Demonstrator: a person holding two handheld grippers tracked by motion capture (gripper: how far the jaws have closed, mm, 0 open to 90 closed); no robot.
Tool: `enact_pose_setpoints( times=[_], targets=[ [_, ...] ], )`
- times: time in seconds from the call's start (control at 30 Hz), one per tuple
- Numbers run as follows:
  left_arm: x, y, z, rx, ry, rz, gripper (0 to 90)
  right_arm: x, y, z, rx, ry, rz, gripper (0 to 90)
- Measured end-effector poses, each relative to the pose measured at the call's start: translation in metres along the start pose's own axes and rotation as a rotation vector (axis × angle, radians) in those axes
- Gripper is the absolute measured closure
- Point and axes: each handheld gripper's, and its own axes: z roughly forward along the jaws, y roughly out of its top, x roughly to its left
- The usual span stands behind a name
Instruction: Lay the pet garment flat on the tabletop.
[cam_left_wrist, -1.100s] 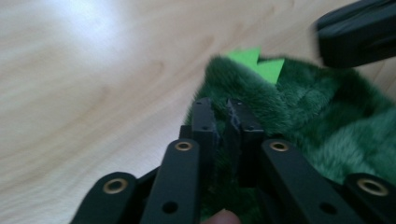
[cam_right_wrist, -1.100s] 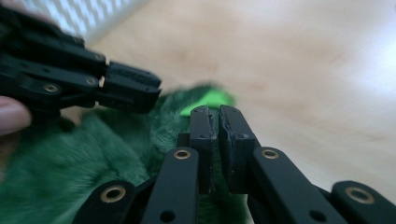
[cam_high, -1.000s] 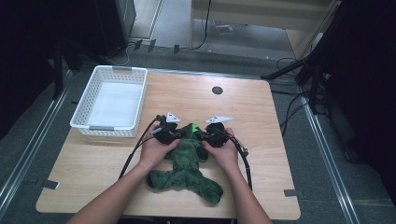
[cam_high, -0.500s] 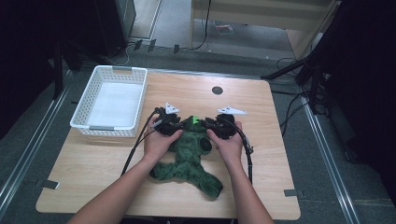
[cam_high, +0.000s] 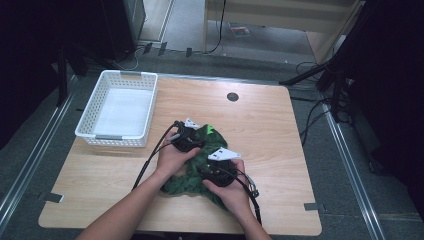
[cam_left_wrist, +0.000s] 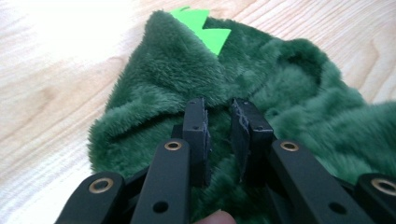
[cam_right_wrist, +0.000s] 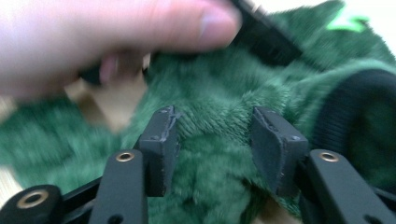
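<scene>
Clearly both pairs of jaws are buried in the green plush garment (cam_high: 197, 165). The left gripper (cam_left_wrist: 219, 123) has its jaws nearly together, pinching a ridge of pile just below the bright green felt spikes (cam_left_wrist: 205, 28). The right gripper (cam_right_wrist: 215, 144) has its jaws apart, pressed down into the fur with a mound of it between them, but I judge they have not yet clamped; a black ribbed cuff (cam_right_wrist: 359, 116) sits just beside its outer jaw. In the high view the garment lies bunched near the front middle of the wooden worktop (cam_high: 280, 130), with the left gripper (cam_high: 186, 139) at its far edge and the right gripper (cam_high: 220, 167) nearer the person. The white plastic basket (cam_high: 122, 80) stands apart at the far left, with nothing in it. So the work looks like folding or gathering, and it seems about midway: the plush is bundled but not tidy, and still on the worktop, not in the basket.
</scene>
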Motion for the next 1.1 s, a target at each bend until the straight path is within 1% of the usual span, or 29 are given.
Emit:
enact_pose_setpoints(
  times=[0.03, 0.07, 0.13, 0.17, 0.23, 0.27, 0.3, 0.33, 0.4, 0.47, 0.5, 0.53, 0.57, 0.6, 0.63, 0.67, 0.7, 0.73, 0.77, 0.8, 0.83, 0.87, 0.9, 0.93, 0.97, 1.0, 1.03, 1.07, 1.1],
  targets=[
    [0.000, 0.000, 0.001, -0.007, 0.009, -0.003, 76.9, -0.001, -0.002, 0.003, 0.020, 0.006, 0.005, 57.5],
    [0.000, 0.000, 0.001, -0.007, 0.009, -0.003, 77.4, -0.001, -0.002, 0.003, 0.020, 0.006, 0.005, 57.5],
    [0.000, 0.002, 0.002, -0.007, 0.035, 0.001, 78.1, -0.005, -0.006, 0.006, 0.017, 0.027, 0.019, 70.2],
    [-0.001, 0.002, 0.003, -0.010, 0.056, 0.004, 79.2, -0.007, -0.007, 0.006, 0.014, 0.028, 0.013, 74.5],
    [-0.002, 0.003, 0.003, -0.006, 0.083, 0.007, 80.9, -0.009, -0.005, 0.005, 0.024, 0.061, 0.017, 83.7],
    [-0.002, 0.003, 0.004, -0.009, 0.094, 0.009, 81.8, -0.008, -0.005, 0.004, 0.038, 0.075, 0.015, 85.2],
    [-0.002, 0.003, 0.004, -0.011, 0.106, 0.013, 82.6, -0.007, -0.004, 0.003, 0.048, 0.078, -0.004, 86.3],
    [-0.002, 0.003, 0.004, -0.014, 0.117, 0.013, 84.1, -0.002, -0.005, -0.002, 0.069, 0.092, -0.034, 87.0],
    [-0.002, 0.003, 0.004, -0.018, 0.136, 0.012, 84.3, 0.001, -0.006, -0.008, 0.086, 0.095, -0.054, 86.8],
    [-0.003, 0.002, 0.005, -0.026, 0.148, 0.018, 83.6, 0.002, -0.007, -0.009, 0.092, 0.083, -0.053, 86.1],
    [-0.005, 0.001, 0.005, -0.026, 0.158, 0.037, 83.6, 0.001, -0.009, -0.009, 0.088, 0.076, -0.056, 84.2],
    [-0.007, 0.001, 0.005, -0.029, 0.162, 0.045, 80.5, -0.005, -0.011, -0.009, 0.071, 0.096, -0.019, 75.7],
    [-0.007, 0.001, 0.004, -0.024, 0.112, 0.041, 75.0, -0.008, -0.009, -0.012, 0.062, 0.110, -0.004, 70.8],
    [-0.007, 0.001, 0.004, -0.024, 0.112, 0.041, 67.7, -0.008, -0.009, -0.012, 0.062, 0.110, -0.004, 70.8],
    [-0.006, 0.000, 0.002, -0.017, 0.089, 0.039, 67.7, -0.010, -0.007, -0.018, 0.043, 0.123, 0.001, 69.5],
    [-0.006, -0.001, 0.000, -0.021, 0.080, 0.031, 64.8, -0.012, -0.005, -0.026, 0.013, 0.147, 0.004, 69.4],
    [-0.005, -0.003, -0.004, -0.043, 0.073, 0.013, 61.6, -0.013, -0.003, -0.036, -0.020, 0.164, 0.007, 69.8],
    [-0.003, -0.006, -0.011, -0.072, 0.050, -0.011, 59.5, -0.015, -0.001, -0.045, -0.062, 0.158, 0.005, 70.5],
    [0.000, -0.010, -0.022, -0.118, 0.031, -0.041, 58.2, -0.021, 0.002, -0.061, -0.134, 0.088, 0.013, 70.6],
    [0.000, -0.010, -0.022, -0.118, 0.031, -0.041, 58.1, -0.021, 0.002, -0.061, -0.134, 0.088, 0.013, 70.6],
    [0.004, -0.014, -0.036, -0.161, 0.018, -0.073, 57.7, -0.027, 0.002, -0.070, -0.197, -0.004, 0.053, 61.0],
    [0.004, -0.014, -0.036, -0.161, 0.018, -0.073, 57.4, -0.027, 0.002, -0.070, -0.197, -0.004, 0.053, 61.0],
    [0.006, -0.015, -0.043, -0.179, 0.020, -0.090, 57.4, -0.031, 0.002, -0.070, -0.219, -0.051, 0.092, 55.9],
    [0.008, -0.017, -0.050, -0.199, 0.026, -0.106, 57.3, -0.035, 0.001, -0.069, -0.228, -0.085, 0.124, 52.8],
    [0.011, -0.019, -0.056, -0.204, 0.029, -0.122, 56.9, -0.038, 0.000, -0.066, -0.228, -0.082, 0.153, 50.4],
    [0.012, -0.019, -0.059, -0.202, 0.033, -0.130, 56.3, -0.040, 0.000, -0.060, -0.210, -0.053, 0.168, 48.5],
    [0.013, -0.021, -0.061, -0.193, 0.039, -0.127, 55.8, -0.040, 0.000, -0.055, -0.191, -0.046, 0.164, 48.2],
    [0.013, -0.022, -0.061, -0.174, 0.039, -0.119, 55.0, -0.038, 0.000, -0.049, -0.169, -0.050, 0.151, 51.7],
    [0.012, -0.024, -0.061, -0.154, 0.047, -0.096, 54.6, -0.036, -0.001, -0.044, -0.157, -0.052, 0.139, 59.1]
  ],
)
